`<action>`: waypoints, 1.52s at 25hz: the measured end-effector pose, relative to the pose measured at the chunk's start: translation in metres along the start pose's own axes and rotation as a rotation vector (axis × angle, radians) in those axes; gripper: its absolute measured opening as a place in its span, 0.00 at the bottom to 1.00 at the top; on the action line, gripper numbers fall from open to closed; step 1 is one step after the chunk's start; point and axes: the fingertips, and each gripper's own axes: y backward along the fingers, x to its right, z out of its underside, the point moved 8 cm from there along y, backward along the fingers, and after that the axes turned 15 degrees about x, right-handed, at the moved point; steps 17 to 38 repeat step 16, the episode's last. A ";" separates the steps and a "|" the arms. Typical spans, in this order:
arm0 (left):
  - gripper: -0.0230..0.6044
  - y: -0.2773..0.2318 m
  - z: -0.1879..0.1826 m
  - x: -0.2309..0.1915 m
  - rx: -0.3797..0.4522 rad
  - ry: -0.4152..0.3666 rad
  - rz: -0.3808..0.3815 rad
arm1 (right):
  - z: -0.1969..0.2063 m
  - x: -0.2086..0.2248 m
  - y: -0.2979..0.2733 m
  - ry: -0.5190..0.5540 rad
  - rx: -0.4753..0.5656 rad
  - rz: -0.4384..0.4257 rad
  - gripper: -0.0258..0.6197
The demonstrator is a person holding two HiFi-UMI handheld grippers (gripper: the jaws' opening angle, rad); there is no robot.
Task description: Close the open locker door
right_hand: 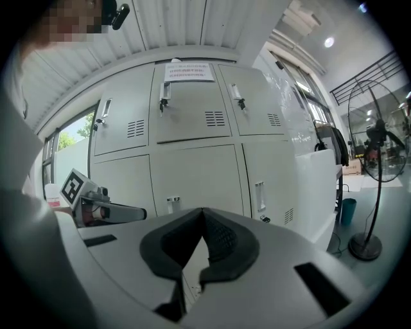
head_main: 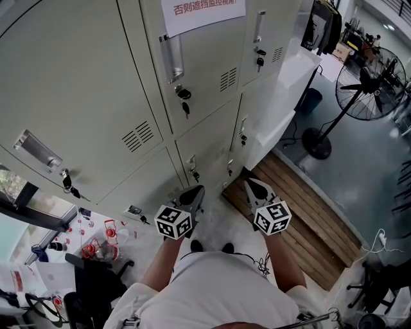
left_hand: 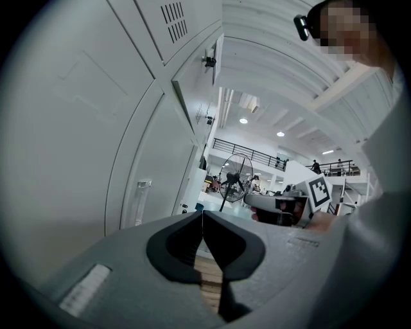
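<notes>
The bank of pale grey lockers (head_main: 96, 96) fills the head view. Its lower right door (head_main: 273, 119) appears swung outward from the bank, though I cannot tell how far; the right gripper view shows that door (right_hand: 276, 186) with its handle and vent slots. My left gripper (head_main: 198, 190) is shut and empty, low in front of the bottom row. My right gripper (head_main: 249, 184) is shut too, holding nothing, just below and short of the open door. In each gripper view the jaw tips meet, left gripper (left_hand: 203, 213) and right gripper (right_hand: 203, 211).
A standing fan (head_main: 366, 90) is to the right on the grey floor. A wooden slat platform (head_main: 308, 205) lies under the lockers' right end. Keys (head_main: 185, 106) hang from several locks. A cluttered table and black chair (head_main: 96, 270) are at lower left. A paper notice (head_main: 202, 13) is taped above.
</notes>
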 end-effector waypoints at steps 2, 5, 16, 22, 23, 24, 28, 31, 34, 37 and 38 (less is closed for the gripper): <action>0.06 -0.001 -0.001 -0.001 0.002 0.001 0.000 | -0.001 0.000 -0.001 -0.003 -0.001 -0.006 0.04; 0.06 -0.002 -0.001 -0.003 0.005 0.004 -0.002 | 0.001 -0.001 -0.004 0.000 -0.006 -0.018 0.04; 0.06 -0.006 -0.004 -0.014 0.013 0.004 -0.011 | 0.002 -0.001 -0.018 0.005 -0.009 -0.035 0.04; 0.06 -0.006 -0.004 -0.014 0.013 0.004 -0.011 | 0.002 -0.001 -0.018 0.005 -0.009 -0.035 0.04; 0.06 -0.006 -0.004 -0.014 0.013 0.004 -0.011 | 0.002 -0.001 -0.018 0.005 -0.009 -0.035 0.04; 0.06 -0.006 -0.004 -0.014 0.013 0.004 -0.011 | 0.002 -0.001 -0.018 0.005 -0.009 -0.035 0.04; 0.06 -0.006 -0.004 -0.014 0.013 0.004 -0.011 | 0.002 -0.001 -0.018 0.005 -0.009 -0.035 0.04; 0.06 -0.006 -0.004 -0.014 0.013 0.004 -0.011 | 0.002 -0.001 -0.018 0.005 -0.009 -0.035 0.04; 0.06 -0.006 -0.004 -0.014 0.013 0.004 -0.011 | 0.002 -0.001 -0.018 0.005 -0.009 -0.035 0.04; 0.06 -0.006 -0.004 -0.014 0.013 0.004 -0.011 | 0.002 -0.001 -0.018 0.005 -0.009 -0.035 0.04; 0.06 -0.006 -0.004 -0.014 0.013 0.004 -0.011 | 0.002 -0.001 -0.018 0.005 -0.009 -0.035 0.04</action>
